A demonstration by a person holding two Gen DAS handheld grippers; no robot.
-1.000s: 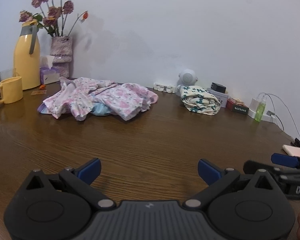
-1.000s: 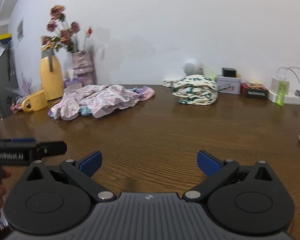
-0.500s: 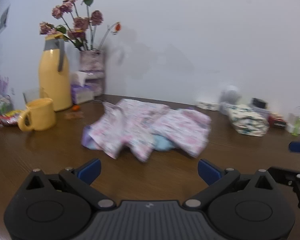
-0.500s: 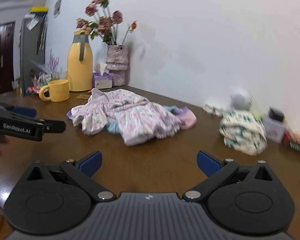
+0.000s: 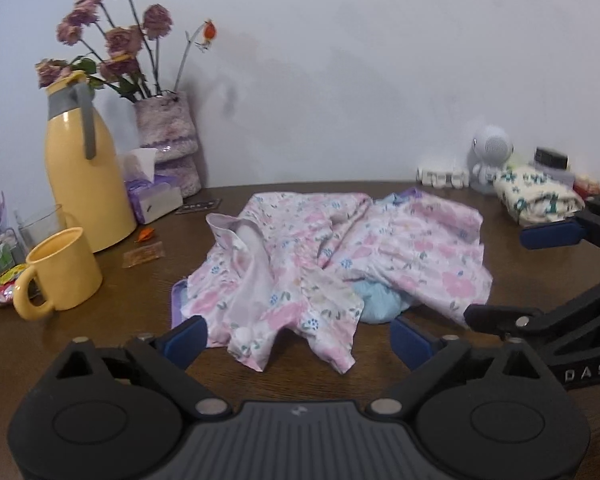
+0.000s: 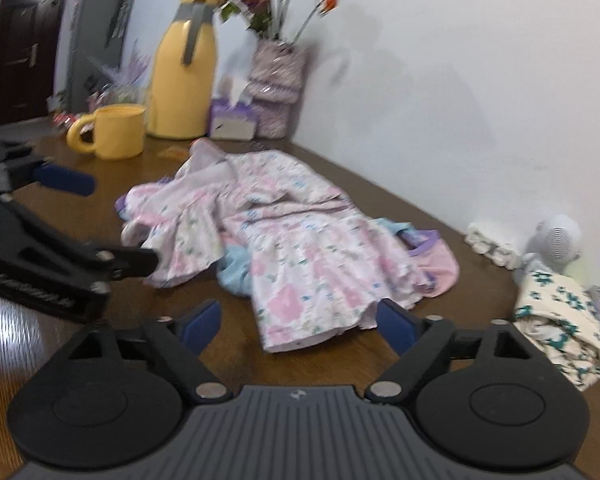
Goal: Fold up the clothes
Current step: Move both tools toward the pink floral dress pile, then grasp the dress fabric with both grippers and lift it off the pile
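Note:
A crumpled pink floral garment [image 5: 320, 260] lies in a heap on the brown table [image 5: 100, 340], with a light blue piece [image 5: 380, 306] under it. My left gripper [image 5: 298, 340] is at the heap's near edge. Its jaws are closing, the hem lies between the fingertips, and the pads do not press it. The right wrist view shows the same heap [image 6: 284, 248] from the right. My right gripper [image 6: 298, 322] is closing around its near hem, with the pads still apart from the cloth. Each gripper shows in the other's view: right gripper [image 5: 496, 276], left gripper [image 6: 124, 222].
A folded cream garment with teal flowers [image 5: 536, 198] sits at the back right by a white speaker figure [image 5: 490, 156]. A yellow flask [image 5: 86, 184], yellow mug [image 5: 60, 272], tissue box [image 5: 152, 196] and flower vase [image 5: 168, 140] stand at the left. The wall runs behind.
Both grippers have moved in toward the pink floral heap, which now fills the middle of each view. The jaws of both stand a little narrower than before.

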